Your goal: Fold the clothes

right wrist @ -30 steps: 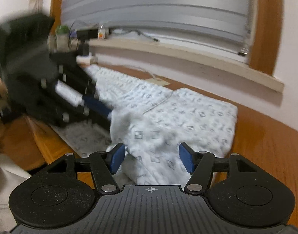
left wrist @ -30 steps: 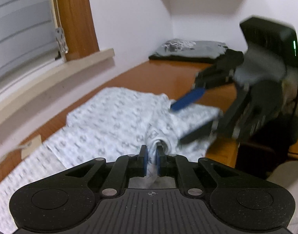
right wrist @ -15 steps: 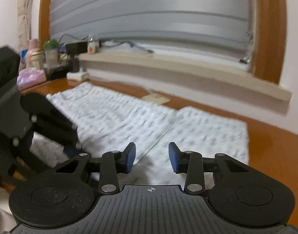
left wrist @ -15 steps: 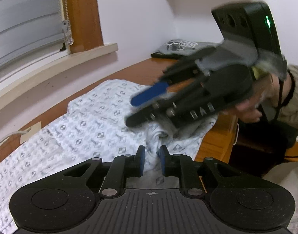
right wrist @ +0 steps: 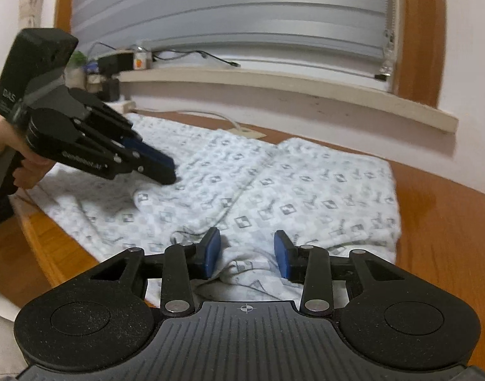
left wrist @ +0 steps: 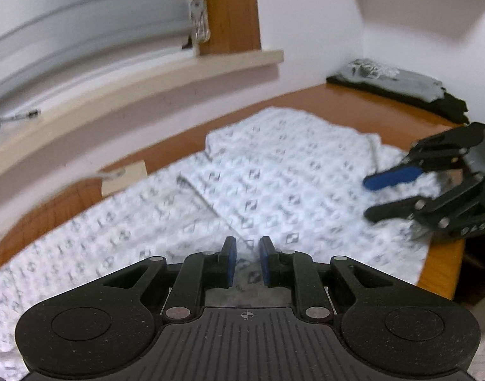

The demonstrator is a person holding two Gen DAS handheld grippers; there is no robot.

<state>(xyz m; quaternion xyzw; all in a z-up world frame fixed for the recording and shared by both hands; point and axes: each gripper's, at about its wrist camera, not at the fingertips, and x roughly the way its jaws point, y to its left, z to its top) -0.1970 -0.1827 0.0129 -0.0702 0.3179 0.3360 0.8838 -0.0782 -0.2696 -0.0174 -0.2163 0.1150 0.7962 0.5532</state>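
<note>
1. A white patterned garment (left wrist: 274, 184) is shown spread over a wooden table (right wrist: 449, 209), partly folded, with a doubled panel toward the far right end and a single layer running off to the left.
2. The left gripper (left wrist: 246, 262) is seen low over the near part of the garment. A narrow gap is left between its blue pads (left wrist: 231, 262); cloth is seen in the gap, but whether it is pinched cannot be told from the blurred left wrist view.
3. In the right wrist view the left gripper (right wrist: 166, 166) is shown at the left, carried by a hand (right wrist: 7, 149), its tips just over a raised ridge of cloth.
4. The right gripper (right wrist: 246, 255) is shown partly open, with a bunched fold of the garment lying between its pads (right wrist: 210, 254). The left pad is at the cloth; the right pad stands apart from it, so no grip is shown.
5. The garment's near edge is seen just inside the table's front edge (right wrist: 51, 244), leaving a thin strip of bare wood.
6. Open wood is left to the right of the garment and behind it, up to the wall under the window sill (right wrist: 306, 89).
7. A folded grey and black stack (left wrist: 401, 85) is placed in the far corner, well apart from the garment.
</note>
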